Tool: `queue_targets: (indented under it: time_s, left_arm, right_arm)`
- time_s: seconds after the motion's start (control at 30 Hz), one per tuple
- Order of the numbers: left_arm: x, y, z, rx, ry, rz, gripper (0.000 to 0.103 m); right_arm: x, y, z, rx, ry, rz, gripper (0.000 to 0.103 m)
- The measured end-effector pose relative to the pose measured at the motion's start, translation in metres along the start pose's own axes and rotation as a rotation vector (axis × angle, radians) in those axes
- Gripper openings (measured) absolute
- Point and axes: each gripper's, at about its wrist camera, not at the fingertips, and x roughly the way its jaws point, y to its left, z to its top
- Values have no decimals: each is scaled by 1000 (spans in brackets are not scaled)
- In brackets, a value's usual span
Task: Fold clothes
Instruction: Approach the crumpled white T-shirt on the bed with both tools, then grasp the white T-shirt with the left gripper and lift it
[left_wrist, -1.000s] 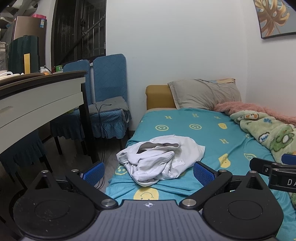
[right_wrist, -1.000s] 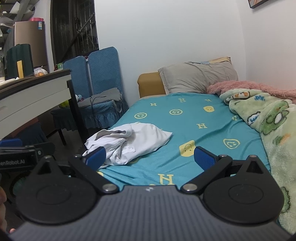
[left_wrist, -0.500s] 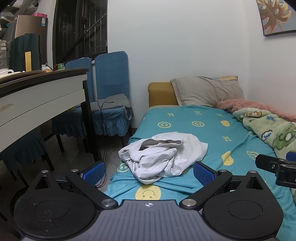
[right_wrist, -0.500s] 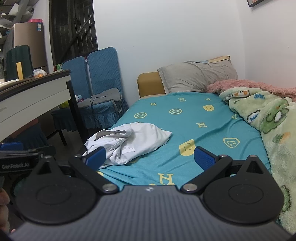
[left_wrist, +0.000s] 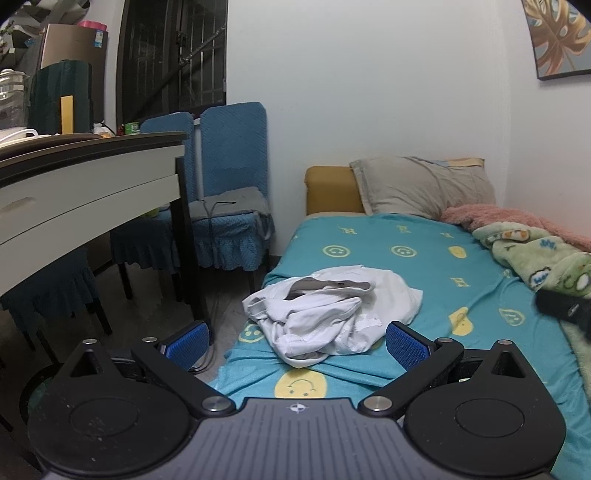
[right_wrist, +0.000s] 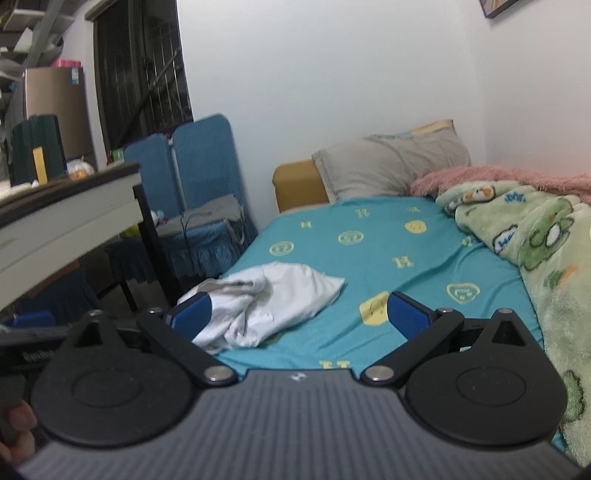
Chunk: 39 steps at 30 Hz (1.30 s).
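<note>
A crumpled white garment (left_wrist: 328, 317), most likely a T-shirt with a grey-lined neck opening showing at the top of the heap, lies bunched near the foot end of the bed (left_wrist: 436, 273), close to the edge of the teal smiley-print sheet that faces the blue chairs (left_wrist: 225, 177). The left gripper (left_wrist: 297, 341) hovers short of the heap with its jaws spread wide and nothing between them; the right gripper (right_wrist: 297, 317) is likewise wide open and empty, its left blue pad seen in line with the near corner of the cloth, though whether it touches cannot be told. Judged from its slack folds and deep creases, the garment is thin, light and entirely limp: it will not hold any shape when lifted, will drape and swing, and layers may drag along together if a pinch goes too deep. It is not fragile and the weave should give the pads good friction, so slipping looks unlikely. The sensible holds would be a single layer at a hem or at the shoulder seams either side of the neck opening, one gripper on each, so the heap can be shaken out and laid flat on the open stretch of sheet towards the grey pillow (left_wrist: 424, 184), clear of the green cartoon blanket (right_wrist: 535, 236).
</note>
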Motion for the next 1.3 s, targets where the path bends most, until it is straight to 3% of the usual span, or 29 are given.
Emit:
queue_targets:
  time_s: [0.13, 0.27, 0.47, 0.6, 0.7, 0.9, 1.03, 1.13, 1.27, 1.3]
  left_arm:
    - [1, -1, -3, 3, 16, 15, 103]
    - [0, 0, -2, -17, -3, -20, 103]
    - [34, 7, 15, -61, 55, -50, 103]
    - [81, 16, 28, -67, 125, -64, 103]
    - [126, 27, 33, -101, 176, -69, 103]
    - [228, 45, 35, -135, 218, -51, 95]
    - [289, 44, 37, -90, 239, -53, 89]
    - [324, 46, 38, -78, 261, -60, 73]
    - [346, 50, 43, -97, 260, -91, 6]
    - [340, 50, 45, -109, 243, -104, 5]
  right_arm:
    - [-7, -3, 8, 27, -46, -18, 103]
    - [-1, -14, 12, 92, -1, 9, 103]
    - [5, -12, 46, 142, -22, 12, 103]
    - [13, -15, 73, 214, -51, 47, 102]
    - [27, -23, 71, 248, -37, 54, 102]
    - [64, -42, 27, 273, 67, 63, 102]
    - [92, -53, 8, 273, 123, 68, 102]
    - [112, -59, 2, 284, 129, 78, 102]
    - [134, -64, -11, 268, 123, 84, 102]
    - [138, -65, -14, 273, 130, 93, 102]
